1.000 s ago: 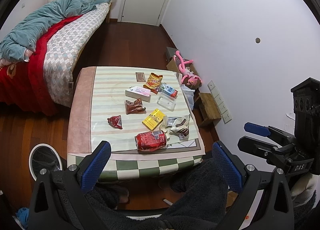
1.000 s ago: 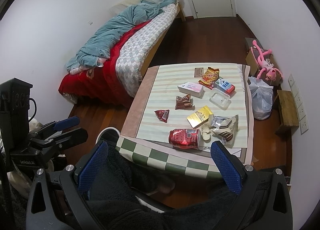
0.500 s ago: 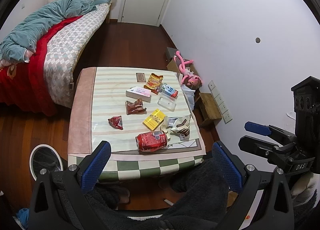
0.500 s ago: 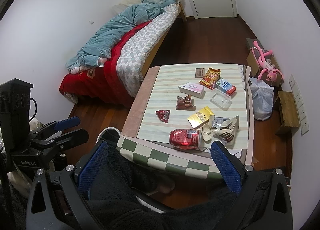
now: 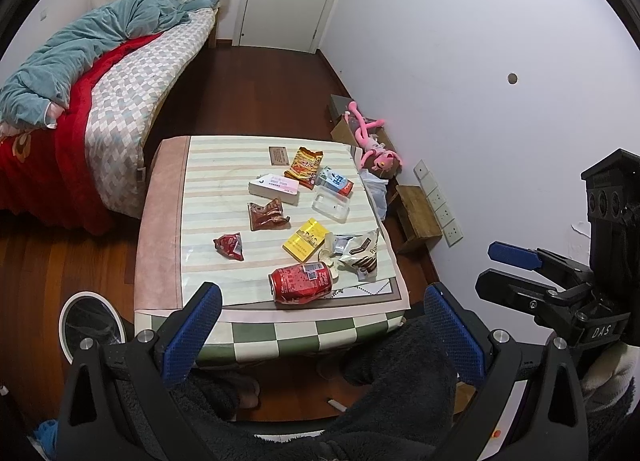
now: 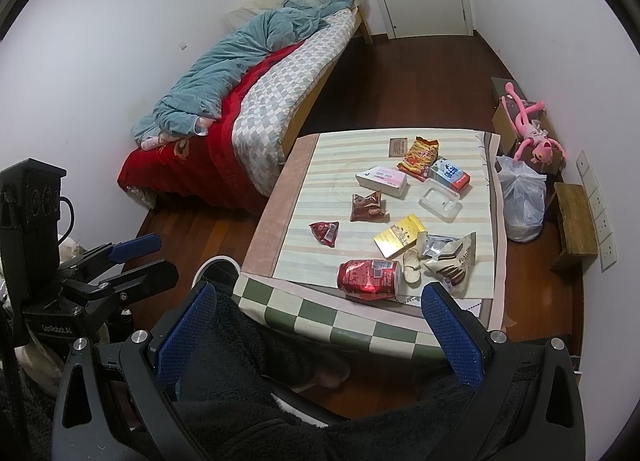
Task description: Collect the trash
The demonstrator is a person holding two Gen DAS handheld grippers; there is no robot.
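Note:
A low table [image 5: 160,221] with a striped cloth holds several pieces of trash. A dented red can [image 5: 302,284] lies near the front edge, with a silver-brown wrapper [image 5: 358,253] and a yellow box [image 5: 306,240] beside it. Further back are a small red wrapper [image 5: 229,245], a brown wrapper [image 5: 266,215], a white-pink box [image 5: 274,189], an orange snack bag [image 5: 304,165], a blue-white carton [image 5: 335,181] and a clear tray [image 5: 331,204]. My left gripper [image 5: 324,325] hangs open short of the table. My right gripper [image 6: 318,325] is open too, just short of the can [image 6: 370,276].
A white round bin [image 5: 86,325] stands on the floor left of the table. A bed [image 5: 120,101] lies to the left. By the right wall are a white plastic bag [image 6: 520,201], a wooden stool [image 6: 576,217] and a pink plush toy [image 6: 532,133]. A dark fleece lap fills the foreground.

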